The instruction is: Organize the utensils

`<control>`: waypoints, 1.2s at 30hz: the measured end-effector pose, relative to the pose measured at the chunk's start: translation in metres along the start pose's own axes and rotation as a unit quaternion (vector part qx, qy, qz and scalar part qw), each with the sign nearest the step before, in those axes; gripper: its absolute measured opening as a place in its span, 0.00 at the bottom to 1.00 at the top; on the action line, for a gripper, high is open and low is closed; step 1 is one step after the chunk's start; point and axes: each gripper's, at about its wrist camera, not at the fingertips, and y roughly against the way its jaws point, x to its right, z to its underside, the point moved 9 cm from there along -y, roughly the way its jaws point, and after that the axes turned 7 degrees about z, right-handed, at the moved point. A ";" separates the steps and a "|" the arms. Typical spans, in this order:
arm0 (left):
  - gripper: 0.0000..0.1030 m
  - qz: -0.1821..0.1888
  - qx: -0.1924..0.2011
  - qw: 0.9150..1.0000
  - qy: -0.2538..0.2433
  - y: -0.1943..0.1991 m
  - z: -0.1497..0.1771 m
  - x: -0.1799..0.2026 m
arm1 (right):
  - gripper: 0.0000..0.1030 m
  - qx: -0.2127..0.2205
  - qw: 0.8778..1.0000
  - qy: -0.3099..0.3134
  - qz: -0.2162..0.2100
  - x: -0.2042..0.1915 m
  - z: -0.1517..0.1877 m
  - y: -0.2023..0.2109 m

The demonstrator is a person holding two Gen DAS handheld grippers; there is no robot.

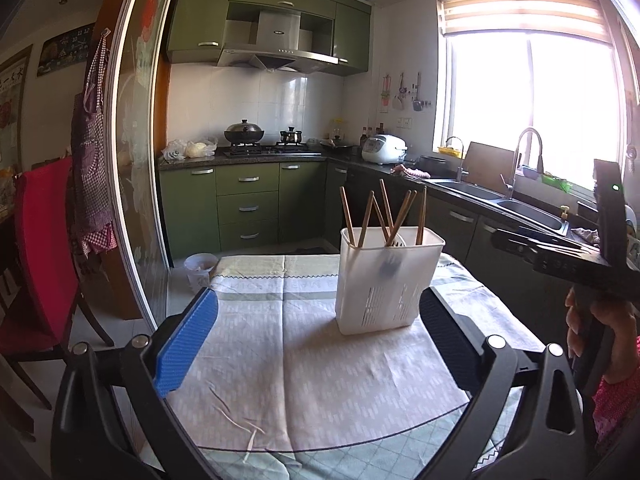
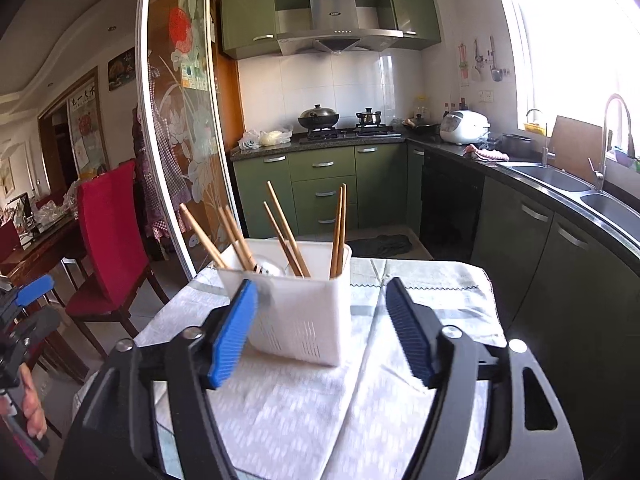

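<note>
A white plastic utensil holder (image 1: 386, 280) stands upright on the cloth-covered table (image 1: 304, 364), with several wooden chopsticks (image 1: 400, 214) leaning in it. My left gripper (image 1: 320, 312) is open and empty, a little in front of the holder. In the right wrist view the holder (image 2: 300, 312) with its chopsticks (image 2: 286, 236) stands just ahead of my right gripper (image 2: 320, 304), which is open and empty; its left blue pad (image 2: 232, 332) overlaps the holder's near left corner. The right gripper also shows in the left wrist view at the right edge (image 1: 560, 252).
A red chair (image 2: 112, 240) stands left of the table by a glass sliding door (image 2: 188, 152). Green kitchen cabinets (image 1: 248, 204), a stove with pots (image 1: 260, 142) and a sink counter (image 1: 500, 200) lie beyond. A white bucket (image 1: 200, 270) sits on the floor.
</note>
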 end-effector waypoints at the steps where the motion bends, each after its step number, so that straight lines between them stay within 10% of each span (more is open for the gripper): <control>1: 0.93 0.002 -0.005 1.000 0.003 0.001 0.005 0.001 | 0.76 0.002 1.000 0.000 0.003 0.001 0.011 0.013; 7: 0.93 0.000 -0.010 1.000 0.008 0.019 0.021 0.008 | 0.96 0.031 0.999 -0.019 0.010 0.002 0.065 0.085; 14: 0.93 -0.014 0.015 1.000 -0.010 0.058 0.018 0.025 | 0.96 0.062 0.997 -0.006 0.039 -0.002 0.071 0.137; 36: 0.93 0.000 0.006 1.000 -0.010 0.069 0.016 0.041 | 0.96 0.074 0.994 -0.025 0.078 0.019 0.045 0.156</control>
